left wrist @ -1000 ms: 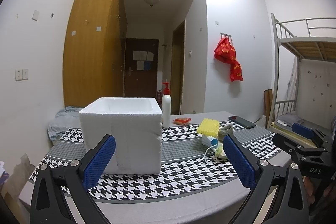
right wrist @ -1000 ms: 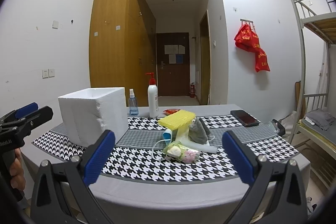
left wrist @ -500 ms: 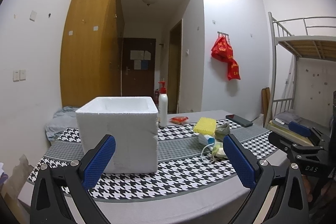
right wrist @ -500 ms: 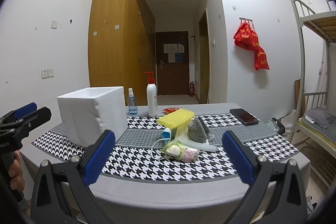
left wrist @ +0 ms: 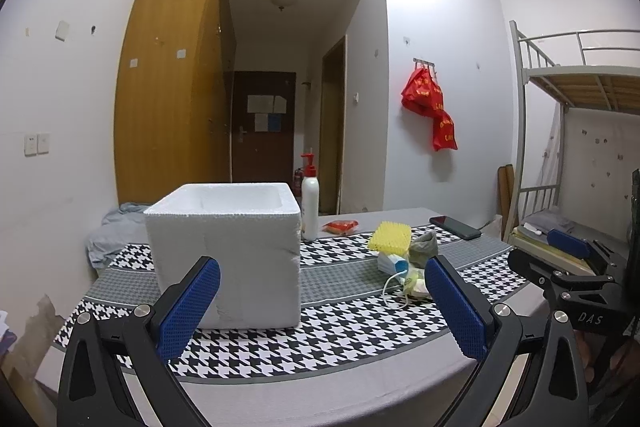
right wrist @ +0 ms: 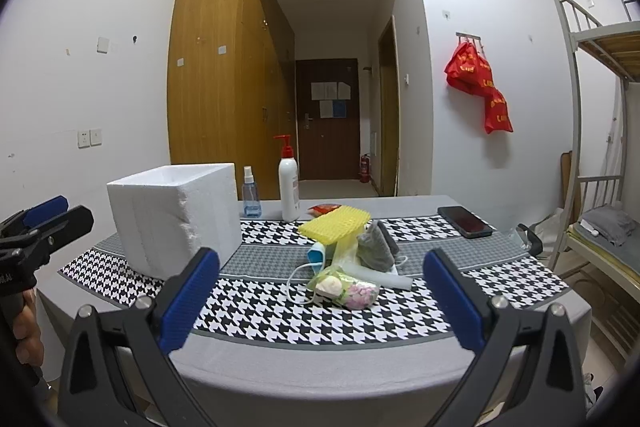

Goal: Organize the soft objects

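Note:
A pile of soft things lies on the table right of centre: a yellow sponge [right wrist: 335,223] on top, a grey cloth [right wrist: 374,245], a blue-and-white face mask [right wrist: 317,254] with a white loop, and a clear bag of soft items [right wrist: 346,287]. The sponge [left wrist: 390,235] and cloth [left wrist: 424,247] also show in the left wrist view. A white foam box [left wrist: 230,247], open on top, stands on the left; it also shows in the right wrist view [right wrist: 176,213]. My left gripper [left wrist: 320,311] is open and empty in front of the box. My right gripper [right wrist: 320,307] is open and empty in front of the pile.
A houndstooth runner [right wrist: 460,311] covers the grey table. A white pump bottle [right wrist: 289,187], a blue spray bottle [right wrist: 251,195], a red packet [left wrist: 341,225] and a black phone [right wrist: 464,221] lie at the back. A bunk bed [left wrist: 580,131] stands to the right.
The left gripper has pulled back and shifted a little, so the box and pile look slightly smaller and farther left. The right gripper's view barely changed. Both stay open.

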`<action>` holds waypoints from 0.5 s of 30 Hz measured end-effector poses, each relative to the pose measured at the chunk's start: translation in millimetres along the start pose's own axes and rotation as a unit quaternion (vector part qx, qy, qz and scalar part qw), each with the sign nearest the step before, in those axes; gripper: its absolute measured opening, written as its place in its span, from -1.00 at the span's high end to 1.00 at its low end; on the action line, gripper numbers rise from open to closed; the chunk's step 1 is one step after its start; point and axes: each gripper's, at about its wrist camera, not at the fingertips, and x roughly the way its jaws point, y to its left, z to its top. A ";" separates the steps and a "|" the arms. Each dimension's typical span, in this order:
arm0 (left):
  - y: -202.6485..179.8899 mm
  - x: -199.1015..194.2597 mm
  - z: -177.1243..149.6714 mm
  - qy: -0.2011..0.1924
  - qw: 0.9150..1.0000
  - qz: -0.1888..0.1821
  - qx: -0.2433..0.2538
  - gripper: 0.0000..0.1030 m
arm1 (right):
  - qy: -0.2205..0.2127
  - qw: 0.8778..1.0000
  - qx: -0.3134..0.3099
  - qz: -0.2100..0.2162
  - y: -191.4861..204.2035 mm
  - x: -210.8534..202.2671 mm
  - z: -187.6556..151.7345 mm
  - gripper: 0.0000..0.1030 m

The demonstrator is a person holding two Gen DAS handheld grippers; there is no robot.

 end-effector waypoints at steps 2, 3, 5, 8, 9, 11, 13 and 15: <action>0.0 0.0 0.0 0.000 1.000 -0.001 -0.001 -0.98 | 0.000 1.000 0.000 0.001 0.1 -0.1 0.2 -1.00; 0.0 -0.1 -0.2 0.001 1.000 0.000 -0.001 -0.98 | 0.000 1.000 0.000 0.000 0.0 -0.2 -0.1 -1.00; -0.6 0.3 -0.6 0.002 1.000 -0.001 -0.001 -0.98 | -0.001 1.000 -0.001 0.000 0.1 -0.6 -0.3 -1.00; -2.2 1.2 -1.0 0.003 1.000 -0.005 -0.002 -0.98 | 0.001 1.000 0.001 -0.001 -1.5 -0.8 -0.1 -1.00; -2.6 2.0 -1.1 0.003 1.000 -0.006 -0.002 -0.98 | 0.001 1.000 0.001 -0.002 -1.8 -0.6 0.1 -1.00; -4.1 2.9 -1.3 0.004 1.000 -0.009 -0.001 -0.98 | 0.002 1.000 0.000 -0.004 -2.8 -0.3 0.5 -1.00; -4.7 4.3 -1.3 0.006 1.000 -0.012 -0.001 -0.98 | 0.001 1.000 0.000 -0.006 -4.0 0.3 1.0 -1.00; -6.1 7.6 -0.9 0.009 1.000 -0.015 -0.001 -0.98 | 0.001 1.000 0.001 -0.008 -5.6 1.2 1.3 -1.00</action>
